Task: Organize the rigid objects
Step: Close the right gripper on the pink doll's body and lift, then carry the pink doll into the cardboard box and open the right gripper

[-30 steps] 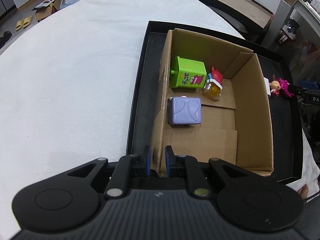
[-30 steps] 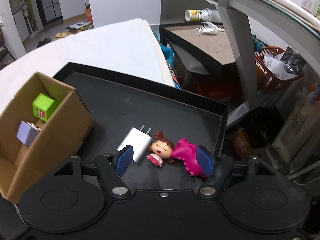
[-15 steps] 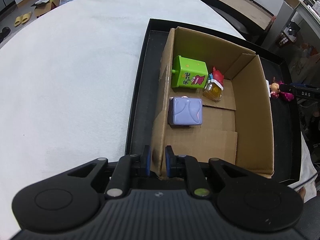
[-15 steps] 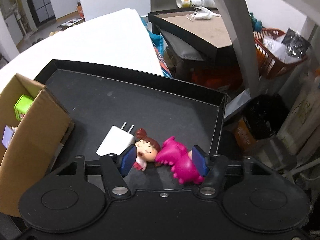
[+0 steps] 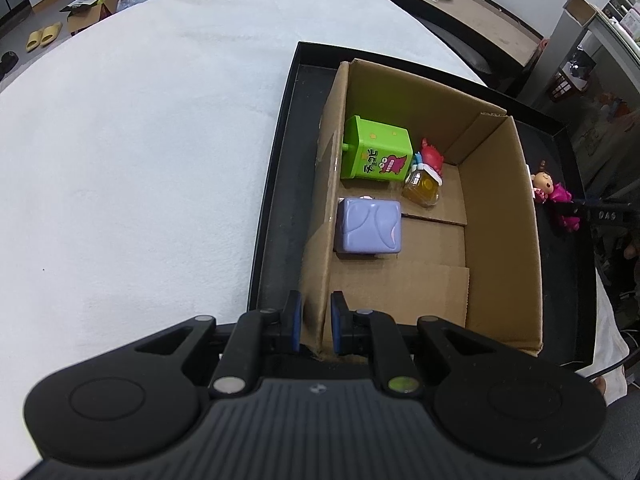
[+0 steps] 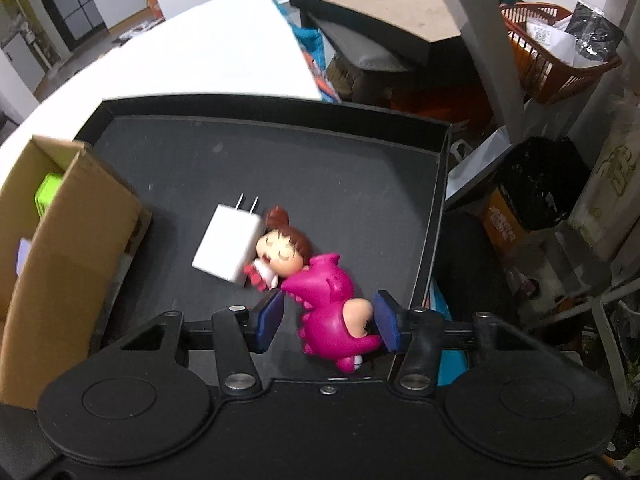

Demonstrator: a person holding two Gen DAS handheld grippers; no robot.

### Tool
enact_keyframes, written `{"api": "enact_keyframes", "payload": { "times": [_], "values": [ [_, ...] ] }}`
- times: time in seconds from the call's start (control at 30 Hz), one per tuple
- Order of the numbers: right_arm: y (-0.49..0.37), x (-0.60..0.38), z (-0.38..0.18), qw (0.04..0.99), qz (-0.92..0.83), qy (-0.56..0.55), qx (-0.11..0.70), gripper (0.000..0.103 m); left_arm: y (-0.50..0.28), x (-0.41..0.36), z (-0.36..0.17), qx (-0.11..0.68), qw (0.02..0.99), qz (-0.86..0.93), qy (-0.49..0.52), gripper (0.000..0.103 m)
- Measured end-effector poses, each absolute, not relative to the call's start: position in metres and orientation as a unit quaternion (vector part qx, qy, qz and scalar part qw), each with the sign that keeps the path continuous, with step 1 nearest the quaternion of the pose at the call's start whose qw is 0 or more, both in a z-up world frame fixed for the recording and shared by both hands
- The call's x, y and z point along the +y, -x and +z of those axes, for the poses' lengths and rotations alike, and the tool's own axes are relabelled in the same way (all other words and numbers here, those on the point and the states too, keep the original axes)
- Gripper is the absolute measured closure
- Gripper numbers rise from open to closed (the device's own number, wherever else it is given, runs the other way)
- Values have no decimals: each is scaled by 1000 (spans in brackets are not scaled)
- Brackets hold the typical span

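A doll in a pink dinosaur suit [image 6: 324, 296] lies on the black tray [image 6: 320, 160], its head against a white plug charger [image 6: 226, 240]. My right gripper [image 6: 326, 322] straddles the doll's body, its jaws closing; the right pad touches the legs while a small gap remains at the left pad. My left gripper [image 5: 315, 322] is shut on the near wall of the cardboard box [image 5: 500, 220]. Inside the box lie a green toy box [image 5: 376, 148], a purple cube [image 5: 368, 226], a small amber jar [image 5: 422, 188] and a red toy [image 5: 432, 156]. The doll [image 5: 550, 190] also shows beyond the box's right wall.
The tray [image 5: 276, 200] sits on a white-covered table [image 5: 140, 140] near its right edge. Beyond the tray's right rim the floor holds a black bin [image 6: 536, 184], an orange basket [image 6: 556, 64] and a low dark table [image 6: 400, 12].
The right gripper has come down and forward over the doll and its jaws have narrowed around the doll's body. The left gripper and the box have stayed put.
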State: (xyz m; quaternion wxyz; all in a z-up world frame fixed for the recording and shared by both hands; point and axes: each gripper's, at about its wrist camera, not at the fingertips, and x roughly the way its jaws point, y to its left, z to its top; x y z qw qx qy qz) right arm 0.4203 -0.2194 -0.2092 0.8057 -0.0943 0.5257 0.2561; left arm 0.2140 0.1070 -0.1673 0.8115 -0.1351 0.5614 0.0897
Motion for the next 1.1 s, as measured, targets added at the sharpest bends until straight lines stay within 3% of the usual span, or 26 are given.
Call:
{"api": "enact_keyframes", "payload": {
  "times": [0.2, 0.53, 1.1],
  "values": [
    [-411, -211, -222, 794, 248, 136, 538, 60, -214, 106, -167, 558, 815, 88, 130, 89],
    [-396, -216, -191, 810, 264, 66, 520, 60, -213, 105, -165, 554, 818, 82, 130, 89],
    [-369, -181, -159, 820, 272, 77, 497, 60, -208, 101, -163, 546, 826, 77, 115, 91]
  ]
}}
